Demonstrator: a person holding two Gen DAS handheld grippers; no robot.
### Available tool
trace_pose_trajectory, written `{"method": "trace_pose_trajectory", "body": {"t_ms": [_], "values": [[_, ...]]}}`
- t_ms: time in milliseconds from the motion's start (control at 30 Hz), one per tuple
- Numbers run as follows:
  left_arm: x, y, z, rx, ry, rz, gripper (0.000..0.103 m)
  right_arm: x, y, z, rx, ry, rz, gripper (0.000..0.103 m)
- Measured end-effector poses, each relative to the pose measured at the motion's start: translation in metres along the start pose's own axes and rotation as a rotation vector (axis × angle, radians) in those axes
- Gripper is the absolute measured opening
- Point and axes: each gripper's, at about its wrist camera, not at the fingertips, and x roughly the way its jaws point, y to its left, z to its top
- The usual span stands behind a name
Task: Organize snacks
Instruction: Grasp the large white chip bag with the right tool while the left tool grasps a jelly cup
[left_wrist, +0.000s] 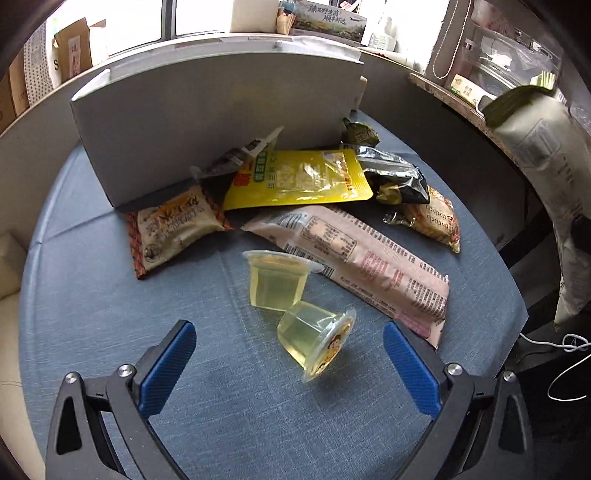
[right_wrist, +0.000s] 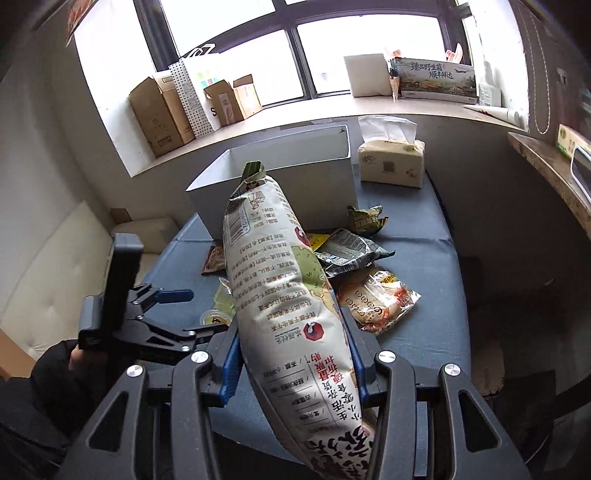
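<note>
Right wrist view: right tongs (right_wrist: 291, 354) clamp a large snack bag (right_wrist: 284, 295); left tongs (left_wrist: 290, 363) gape, tipped jelly cup (left_wrist: 317, 338) at 12 o'clock, bare blue bench (left_wrist: 110, 295) beside.

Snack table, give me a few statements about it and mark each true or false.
1. The right gripper clamps a tall white snack bag. True.
2. The left gripper holds a jelly cup. False: its jaws are open and empty.
3. One jelly cup lies tipped on its side. True.
4. The yellow pouch is inside the grey box. False: it lies on the blue tabletop in front.
</note>
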Motion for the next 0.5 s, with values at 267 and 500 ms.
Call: {"method": "trace_pose_trajectory", "body": {"t_ms": [267,500], "values": [[0.011,-0.005,-0.001,0.054,-0.006,0.029,0.052,0.007,0.003,-0.005,0.001,0.007,0.014,0.051],[-0.006,0.003,-0.005,0.007,-0.033,-0.022,0.036,0.01,0.003,-0.007,0.005,0.01,0.017,0.051]]}}
